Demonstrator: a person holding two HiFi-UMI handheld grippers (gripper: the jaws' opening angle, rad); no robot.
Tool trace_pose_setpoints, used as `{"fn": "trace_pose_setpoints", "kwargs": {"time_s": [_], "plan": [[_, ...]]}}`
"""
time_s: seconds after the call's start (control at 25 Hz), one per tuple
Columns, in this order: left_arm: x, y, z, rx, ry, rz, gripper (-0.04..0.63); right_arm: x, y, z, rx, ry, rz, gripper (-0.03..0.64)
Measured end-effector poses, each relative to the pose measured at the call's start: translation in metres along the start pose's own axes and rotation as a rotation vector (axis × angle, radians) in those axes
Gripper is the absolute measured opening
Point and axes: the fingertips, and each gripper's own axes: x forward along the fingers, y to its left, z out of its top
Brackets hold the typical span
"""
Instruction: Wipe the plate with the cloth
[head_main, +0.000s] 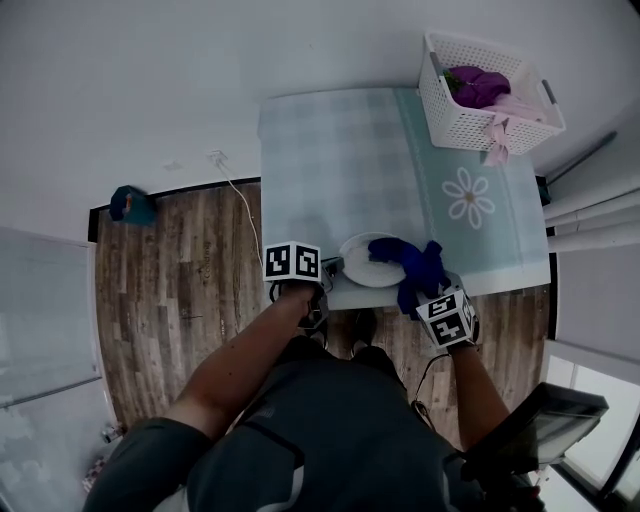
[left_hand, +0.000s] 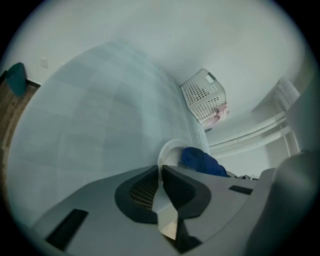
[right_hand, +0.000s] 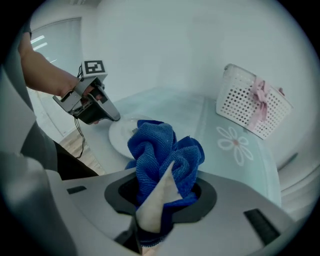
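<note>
A white plate sits at the near edge of the tabletop, its left rim pinched between the closed jaws of the left tool. The right tool is clamped on a bunched blue cloth, which hangs over the plate's right side and appears to touch it. The wiping looks under way or about to start. The next move calls for pressing the cloth onto the plate and sweeping it across while the left tool steadies the rim. A white basket holding purple and pink fabric stands at the far right corner, well apart. A teal object lies on the floor. Nothing stands between cloth and plate.
</note>
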Motion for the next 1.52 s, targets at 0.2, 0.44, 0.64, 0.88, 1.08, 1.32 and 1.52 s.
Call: {"fn": "trace_pose_setpoints", "kwargs": {"time_s": [0.2,0.44,0.64,0.88,1.08,1.32,1.52], "plan": [[0.0,-0.002,0.0,0.073,0.002,0.006,0.035,-0.027,-0.016,0.008,0.08,-0.088,-0.019,0.15],[-0.015,-0.027,0.006,0.098,-0.117,-0.11,0.138,-0.068,-0.024,0.054,0.214,-0.3,-0.008,0.15],[-0.039,-0.04,0.017,0.177,-0.207,-0.12,0.172,-0.094,-0.023,0.095,0.262,-0.454,0.017,0.15],[-0.084,-0.088,0.038,0.324,-0.416,-0.182,0.17,-0.125,-0.025,0.139,0.281,-0.616,0.054,0.15],[-0.142,-0.148,0.06,0.564,-0.617,-0.198,0.029,-0.159,-0.027,0.175,0.296,-0.743,0.076,0.15],[-0.2,-0.182,0.078,0.757,-0.81,-0.02,0.009,-0.192,-0.023,0.206,0.236,-0.824,0.044,0.15],[-0.234,-0.185,0.091,0.75,-0.916,0.067,0.008,-0.194,-0.015,0.22,0.199,-0.844,0.037,0.149]]}}
